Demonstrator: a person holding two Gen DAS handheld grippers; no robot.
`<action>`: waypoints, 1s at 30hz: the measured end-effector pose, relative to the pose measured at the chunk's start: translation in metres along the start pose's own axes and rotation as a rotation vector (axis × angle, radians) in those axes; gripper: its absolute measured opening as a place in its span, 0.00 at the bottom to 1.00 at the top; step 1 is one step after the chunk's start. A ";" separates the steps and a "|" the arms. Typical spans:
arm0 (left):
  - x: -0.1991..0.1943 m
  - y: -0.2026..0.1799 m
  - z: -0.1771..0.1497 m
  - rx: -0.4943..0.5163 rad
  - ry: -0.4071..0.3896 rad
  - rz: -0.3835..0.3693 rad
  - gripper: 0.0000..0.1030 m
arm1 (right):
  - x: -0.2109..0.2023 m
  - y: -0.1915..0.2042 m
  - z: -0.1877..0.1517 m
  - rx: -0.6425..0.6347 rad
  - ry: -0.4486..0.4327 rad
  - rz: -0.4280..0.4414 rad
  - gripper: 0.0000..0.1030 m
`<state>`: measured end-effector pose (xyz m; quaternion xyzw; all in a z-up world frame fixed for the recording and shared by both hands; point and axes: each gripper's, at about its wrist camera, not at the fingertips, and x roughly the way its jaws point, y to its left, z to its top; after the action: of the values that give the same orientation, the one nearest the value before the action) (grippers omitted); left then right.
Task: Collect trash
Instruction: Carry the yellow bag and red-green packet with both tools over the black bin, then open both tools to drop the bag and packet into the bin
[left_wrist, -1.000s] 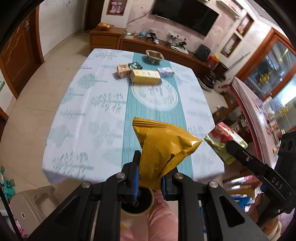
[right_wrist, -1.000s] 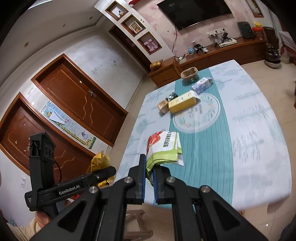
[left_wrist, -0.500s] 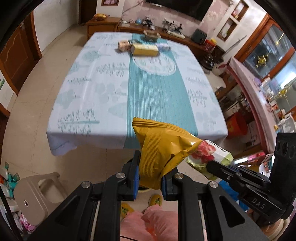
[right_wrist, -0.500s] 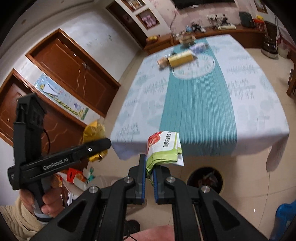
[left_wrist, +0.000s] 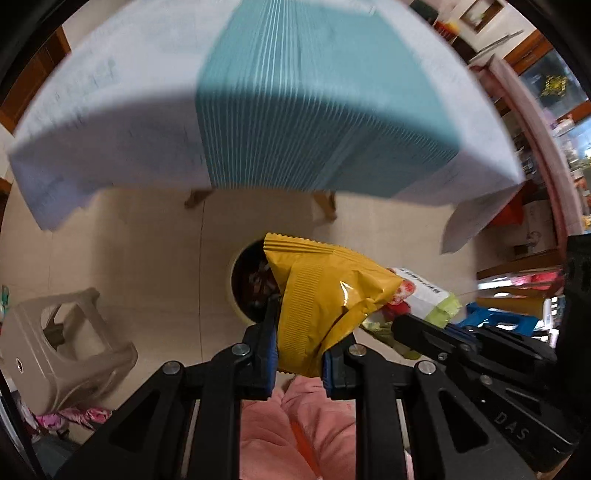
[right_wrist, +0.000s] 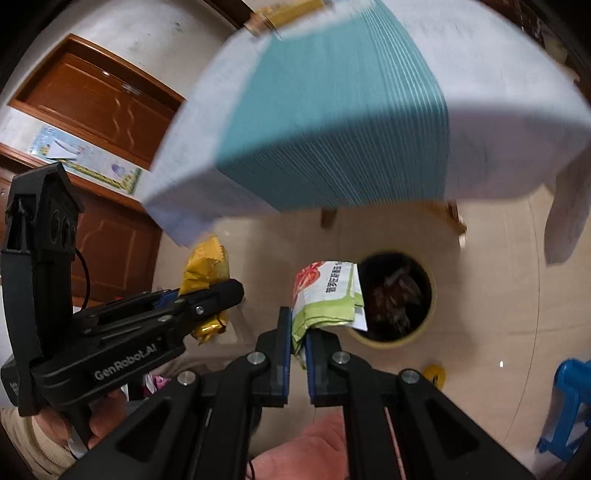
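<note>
While both tools hang low over the tiled floor, the left gripper (left_wrist: 297, 354) is clamped on a crinkled yellow foil snack bag (left_wrist: 325, 295), its blue-padded jaws pinching the bag's lower end so that the serrated top edge points up and away. Right gripper (right_wrist: 297, 343): jaws nearly closed, pinching the lower corner of a white-and-green printed snack wrapper with a red picture (right_wrist: 327, 295); the wrapper stands upright between the pads. Round open trash bin with a pale rim and dark contents (right_wrist: 397, 295): on the floor below the table edge, just right of the green wrapper in the right wrist view and partly hidden behind the yellow bag in the left wrist view. Table with white cloth and teal striped runner (left_wrist: 314, 99): above and beyond the bin, blurred. Grey plastic stool (left_wrist: 66, 347): on the floor at left. Blue plastic chair (right_wrist: 565, 402): at far right.
</note>
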<state>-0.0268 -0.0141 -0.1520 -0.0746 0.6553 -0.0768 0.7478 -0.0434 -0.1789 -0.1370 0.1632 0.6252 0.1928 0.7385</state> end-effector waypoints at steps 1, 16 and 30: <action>0.014 0.000 -0.002 0.001 0.011 0.004 0.16 | 0.010 -0.007 -0.003 0.000 0.011 -0.006 0.06; 0.232 0.022 0.004 -0.004 0.112 0.046 0.21 | 0.199 -0.122 -0.013 0.032 0.165 -0.083 0.06; 0.327 0.065 0.009 -0.069 0.171 0.020 0.96 | 0.305 -0.183 -0.013 0.113 0.219 -0.086 0.56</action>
<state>0.0260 -0.0198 -0.4811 -0.0870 0.7198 -0.0526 0.6867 0.0029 -0.1892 -0.4899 0.1555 0.7183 0.1421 0.6631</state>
